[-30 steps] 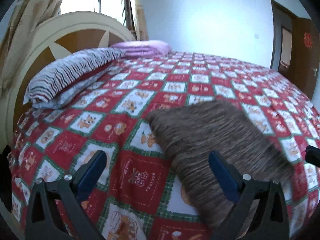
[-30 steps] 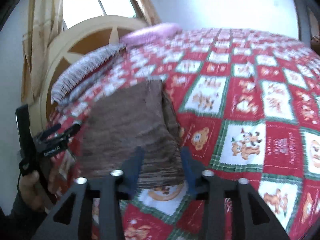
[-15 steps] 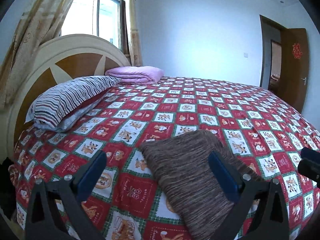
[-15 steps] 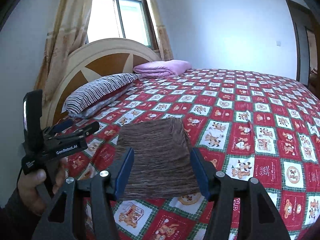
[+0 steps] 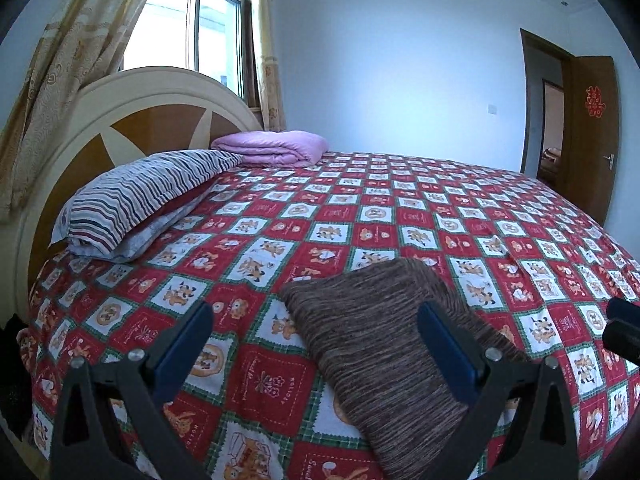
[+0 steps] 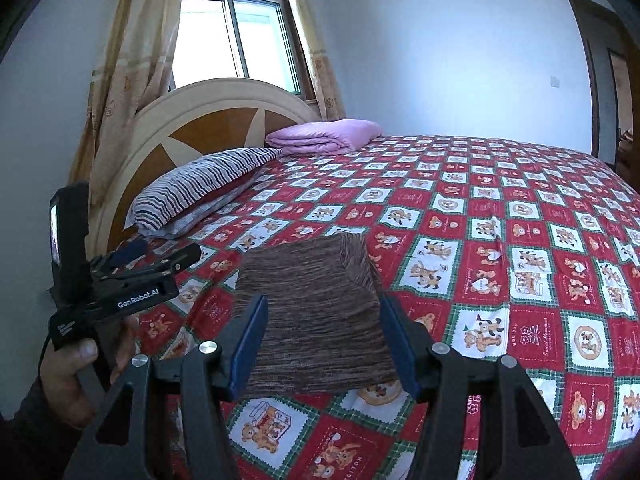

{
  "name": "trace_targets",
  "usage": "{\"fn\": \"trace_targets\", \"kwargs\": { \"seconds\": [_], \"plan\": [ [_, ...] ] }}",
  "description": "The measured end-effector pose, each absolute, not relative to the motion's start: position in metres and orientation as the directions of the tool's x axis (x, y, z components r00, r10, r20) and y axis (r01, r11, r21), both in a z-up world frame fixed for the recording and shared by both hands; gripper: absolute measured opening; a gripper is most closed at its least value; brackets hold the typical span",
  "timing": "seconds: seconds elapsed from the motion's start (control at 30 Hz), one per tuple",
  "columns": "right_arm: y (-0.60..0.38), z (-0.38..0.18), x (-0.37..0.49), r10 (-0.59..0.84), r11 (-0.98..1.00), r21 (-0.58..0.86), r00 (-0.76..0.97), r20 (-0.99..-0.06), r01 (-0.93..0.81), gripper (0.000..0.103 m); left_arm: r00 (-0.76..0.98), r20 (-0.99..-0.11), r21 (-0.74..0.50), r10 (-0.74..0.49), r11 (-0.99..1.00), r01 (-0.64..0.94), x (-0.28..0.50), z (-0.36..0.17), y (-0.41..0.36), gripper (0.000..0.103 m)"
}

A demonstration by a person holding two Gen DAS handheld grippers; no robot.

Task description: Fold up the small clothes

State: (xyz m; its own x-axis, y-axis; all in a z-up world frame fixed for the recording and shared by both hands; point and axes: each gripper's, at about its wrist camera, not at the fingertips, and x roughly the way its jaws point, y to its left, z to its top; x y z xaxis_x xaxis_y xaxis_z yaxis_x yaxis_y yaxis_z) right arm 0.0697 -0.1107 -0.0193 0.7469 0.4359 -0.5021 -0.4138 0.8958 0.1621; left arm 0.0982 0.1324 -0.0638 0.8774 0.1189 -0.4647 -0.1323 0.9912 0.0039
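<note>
Right wrist view is showing the folded brown striped knit garment [image 6: 316, 312] lying flat on the red patchwork bedspread [image 6: 500, 240], both grippers' jaws hovering open and empty, so smoothing edges gently seems wise.

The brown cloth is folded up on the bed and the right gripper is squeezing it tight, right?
Not quite. The brown cloth is folded and lies on the bed, but the right gripper is not squeezing it. In the right wrist view its jaws stand open, raised over the cloth, with nothing pinched between them.
</note>
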Motion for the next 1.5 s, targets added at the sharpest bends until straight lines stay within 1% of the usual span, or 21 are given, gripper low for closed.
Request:
{"fn": "trace_targets", "kwargs": {
  "seconds": [0.77, 1.17, 1.5],
  "plan": [
    [-0.115, -0.016, 0.058, 0.432, 0.899, 0.154, 0.766, -0.477, -0.411, 0.059, 0.874, -0.474, 0.016, 0.106, 0.994, -0.112, 0.099, -0.069, 0.126, 0.103],
    [-0.121, -0.007, 0.052, 0.426, 0.904, 0.166, 0.797, -0.429, -0.394, 0.060, 0.908, -0.402, 0.010, 0.115, 0.993, -0.121, 0.089, -0.056, 0.130, 0.103],
    [-0.120, -0.006, 0.050, 0.430, 0.902, 0.165, 0.798, -0.423, -0.399, 0.060, 0.917, -0.377, -0.010, 0.128, 0.990, -0.143, 0.088, -0.051, 0.140, 0.103]
  ]
}}
